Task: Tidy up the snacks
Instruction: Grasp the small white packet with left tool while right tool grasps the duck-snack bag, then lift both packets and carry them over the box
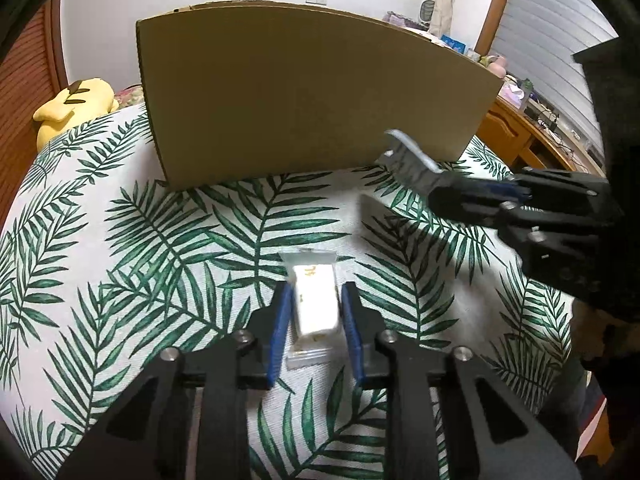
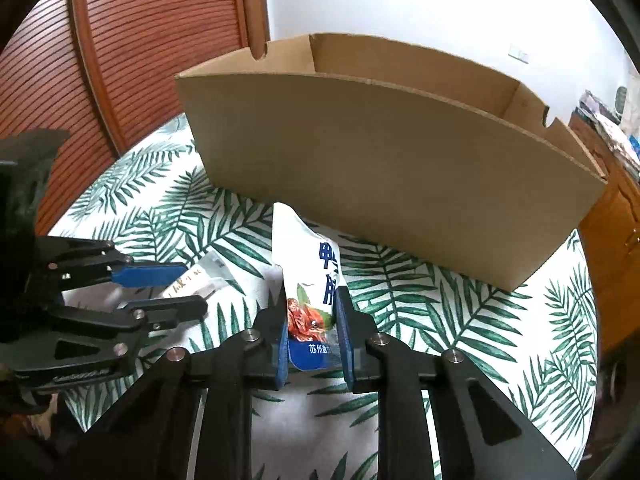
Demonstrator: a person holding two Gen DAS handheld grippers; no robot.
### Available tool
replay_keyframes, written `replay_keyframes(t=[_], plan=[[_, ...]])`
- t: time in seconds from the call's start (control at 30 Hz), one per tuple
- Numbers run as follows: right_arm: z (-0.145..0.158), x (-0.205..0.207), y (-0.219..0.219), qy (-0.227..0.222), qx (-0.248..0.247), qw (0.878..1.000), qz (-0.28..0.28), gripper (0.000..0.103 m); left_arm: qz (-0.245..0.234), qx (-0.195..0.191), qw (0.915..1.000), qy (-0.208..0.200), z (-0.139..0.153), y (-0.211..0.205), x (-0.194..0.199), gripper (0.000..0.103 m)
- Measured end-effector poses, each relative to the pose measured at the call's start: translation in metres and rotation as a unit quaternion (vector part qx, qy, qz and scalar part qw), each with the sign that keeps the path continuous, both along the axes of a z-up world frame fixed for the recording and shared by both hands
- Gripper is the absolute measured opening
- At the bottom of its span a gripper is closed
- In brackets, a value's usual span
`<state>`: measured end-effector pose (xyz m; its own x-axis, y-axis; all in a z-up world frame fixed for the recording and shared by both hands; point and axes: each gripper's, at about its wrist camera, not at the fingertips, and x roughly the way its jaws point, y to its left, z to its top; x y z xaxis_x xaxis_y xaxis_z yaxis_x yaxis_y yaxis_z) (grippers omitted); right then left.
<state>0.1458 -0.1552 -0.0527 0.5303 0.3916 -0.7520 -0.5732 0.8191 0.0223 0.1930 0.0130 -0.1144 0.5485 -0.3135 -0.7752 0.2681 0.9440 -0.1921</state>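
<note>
An open cardboard box (image 1: 300, 92) (image 2: 400, 184) stands at the back of the leaf-print cloth (image 1: 180, 240). My left gripper (image 1: 317, 288) is shut on a small white snack packet (image 1: 314, 300) that lies flat on the cloth. The right wrist view has that left gripper (image 2: 194, 286) at the left, the white packet (image 2: 196, 280) between its fingers. My right gripper (image 2: 313, 296) is shut on a white-and-blue snack pouch (image 2: 308, 264), held upright above the cloth in front of the box. In the left wrist view the right gripper (image 1: 438, 186) holds the pouch (image 1: 412, 160) near the box's right end.
A yellow plush toy (image 1: 72, 104) lies behind the cloth at the left. A wooden desk (image 1: 520, 132) with clutter stands to the right. A louvred wooden door (image 2: 140, 40) is behind the box on the left, and a wooden cabinet (image 2: 612, 260) is on the right.
</note>
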Motion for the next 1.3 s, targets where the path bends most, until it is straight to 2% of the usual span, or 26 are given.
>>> replay_keyframes(t=[0.3, 0.6, 0.93, 1.3], plan=[[0.009, -0.027, -0.009, -0.01, 0.023, 1.0, -0.003, 0.018, 0.005, -0.012, 0.9999, -0.009, 0.002, 0.007, -0.009, 0.019], [0.013, -0.043, -0.026, -0.009, 0.04, 0.999, -0.02, 0.018, 0.008, -0.014, 0.9991, -0.04, 0.024, 0.008, -0.018, 0.019], [0.048, -0.045, -0.043, -0.049, 0.052, 0.997, -0.038, 0.018, -0.012, -0.019, 0.994, -0.107, 0.084, 0.006, -0.012, 0.019], [0.104, -0.031, -0.049, -0.119, 0.055, 0.991, -0.037, 0.019, -0.012, -0.024, 0.9833, -0.18, 0.155, 0.012, 0.03, 0.019]])
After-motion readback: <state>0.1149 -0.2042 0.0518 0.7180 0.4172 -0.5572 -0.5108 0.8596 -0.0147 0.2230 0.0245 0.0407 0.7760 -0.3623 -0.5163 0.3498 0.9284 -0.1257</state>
